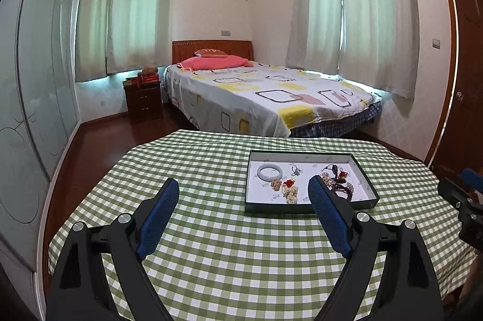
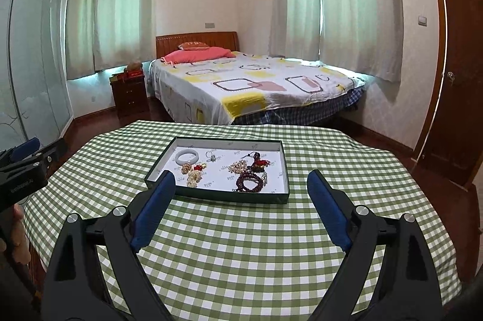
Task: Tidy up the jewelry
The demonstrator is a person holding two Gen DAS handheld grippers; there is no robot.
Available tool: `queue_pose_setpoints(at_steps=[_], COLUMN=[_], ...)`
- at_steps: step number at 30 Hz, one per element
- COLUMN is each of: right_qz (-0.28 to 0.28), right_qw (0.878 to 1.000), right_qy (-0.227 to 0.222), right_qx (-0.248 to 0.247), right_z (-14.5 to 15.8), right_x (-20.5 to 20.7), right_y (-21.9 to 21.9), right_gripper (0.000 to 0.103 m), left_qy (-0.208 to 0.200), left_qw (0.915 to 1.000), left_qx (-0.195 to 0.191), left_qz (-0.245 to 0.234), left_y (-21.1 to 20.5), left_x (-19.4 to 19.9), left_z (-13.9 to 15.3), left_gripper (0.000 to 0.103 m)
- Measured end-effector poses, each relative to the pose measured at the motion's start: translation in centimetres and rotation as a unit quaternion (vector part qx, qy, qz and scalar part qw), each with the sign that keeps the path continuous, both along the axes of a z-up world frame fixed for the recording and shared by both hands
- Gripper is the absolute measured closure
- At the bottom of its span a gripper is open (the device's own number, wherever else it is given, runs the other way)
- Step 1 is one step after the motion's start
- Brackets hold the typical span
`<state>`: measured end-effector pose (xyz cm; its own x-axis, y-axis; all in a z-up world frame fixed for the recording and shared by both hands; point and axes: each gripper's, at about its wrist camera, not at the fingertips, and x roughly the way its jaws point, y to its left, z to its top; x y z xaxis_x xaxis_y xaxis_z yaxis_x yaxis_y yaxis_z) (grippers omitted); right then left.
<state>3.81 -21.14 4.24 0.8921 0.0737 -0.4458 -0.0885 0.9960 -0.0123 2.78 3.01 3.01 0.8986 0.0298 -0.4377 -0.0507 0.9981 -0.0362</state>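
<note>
A shallow dark green tray (image 1: 308, 207) (image 2: 217, 195) with a white floor lies on the checked table. In it lie a white bangle (image 1: 269, 171) (image 2: 187, 157), a small silver ring piece (image 1: 296, 170) (image 2: 211, 157), pearl clusters (image 1: 290, 194) (image 2: 193, 177), a red charm (image 1: 289, 183) (image 2: 197, 167), a dark red bead bracelet (image 2: 250, 182) and a red tassel piece (image 1: 341, 174) (image 2: 259, 162). My left gripper (image 1: 243, 188) is open and empty, short of the tray's near left corner. My right gripper (image 2: 241, 180) is open and empty, in front of the tray.
The table wears a green and white checked cloth (image 1: 211, 245) (image 2: 235, 245). Beyond it stand a bed (image 1: 265, 97), a dark nightstand (image 1: 143, 97), curtained windows and a wooden door (image 2: 459, 64). The right gripper's body (image 1: 468, 200) shows at the left wrist view's right edge.
</note>
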Motion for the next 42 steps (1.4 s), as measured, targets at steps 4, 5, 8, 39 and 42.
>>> queue_pose_setpoints(at_steps=[4,5,8,39,42], right_qz=[0.003,0.004,0.003,0.001,0.001], right_qw=[1.0,1.0,1.0,1.0,1.0], right_qy=[-0.006,-0.006,-0.009,-0.008,-0.007], right_qx=[-0.002,-0.002,-0.002,-0.001,-0.001], right_z=[0.3,0.4,0.5,0.3,0.2], right_x=[-0.6,-0.7,-0.8,-0.9,-0.9], right_y=[0.2,0.2,0.2,0.0,0.0], right_gripper=[0.015,0.015,0.015,0.014,0.014], left_qy=[-0.002,-0.002,-0.004,-0.002,-0.002], left_qw=[1.0,1.0,1.0,1.0,1.0], left_qx=[-0.004,-0.004,-0.008,-0.007,-0.007], left_qz=[0.003,0.004,0.005,-0.001,0.0], left_y=[0.3,0.4,0.5,0.3,0.3], left_x=[-0.4,-0.4,-0.5,-1.0,-1.0], left_z=[0.1,0.2,0.3,0.3,0.3], left_gripper=[0.019,0.019,0.019,0.019,0.019])
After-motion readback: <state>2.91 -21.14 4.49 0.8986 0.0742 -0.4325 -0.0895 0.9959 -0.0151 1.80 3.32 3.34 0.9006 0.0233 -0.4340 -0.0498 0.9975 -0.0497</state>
